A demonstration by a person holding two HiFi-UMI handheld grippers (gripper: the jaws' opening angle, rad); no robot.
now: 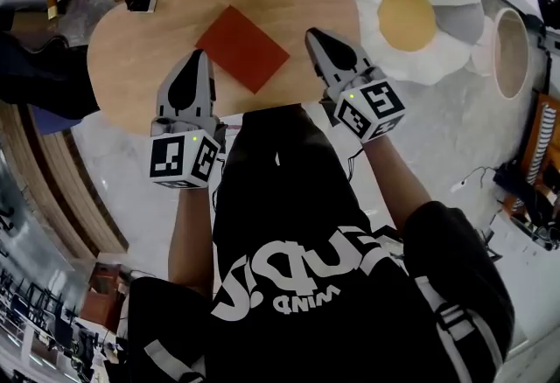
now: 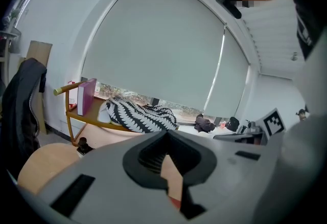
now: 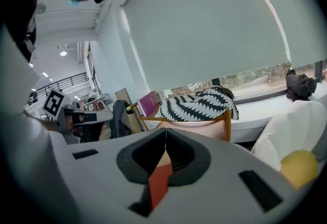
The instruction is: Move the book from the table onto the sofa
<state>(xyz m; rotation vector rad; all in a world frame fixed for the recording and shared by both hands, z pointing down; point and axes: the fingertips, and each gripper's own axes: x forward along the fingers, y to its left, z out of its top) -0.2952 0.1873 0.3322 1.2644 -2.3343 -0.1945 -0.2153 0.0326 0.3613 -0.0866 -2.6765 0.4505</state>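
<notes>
The red book (image 1: 242, 47) lies flat in the middle of the table (image 1: 131, 80). The 2 claws flank its near corners: left gripper (image 1: 204, 55) and right gripper (image 1: 311, 34), each with jaws pressed together, holding nothing.

The round-edged table (image 1: 131, 75) of light wood stands on a pale floor (image 1: 455, 136), and on its top lies a flat red book (image 1: 242, 48), turned like a diamond near the middle, while one small dark thing (image 1: 141, 1) sits well apart from it at the far left edge.
</notes>
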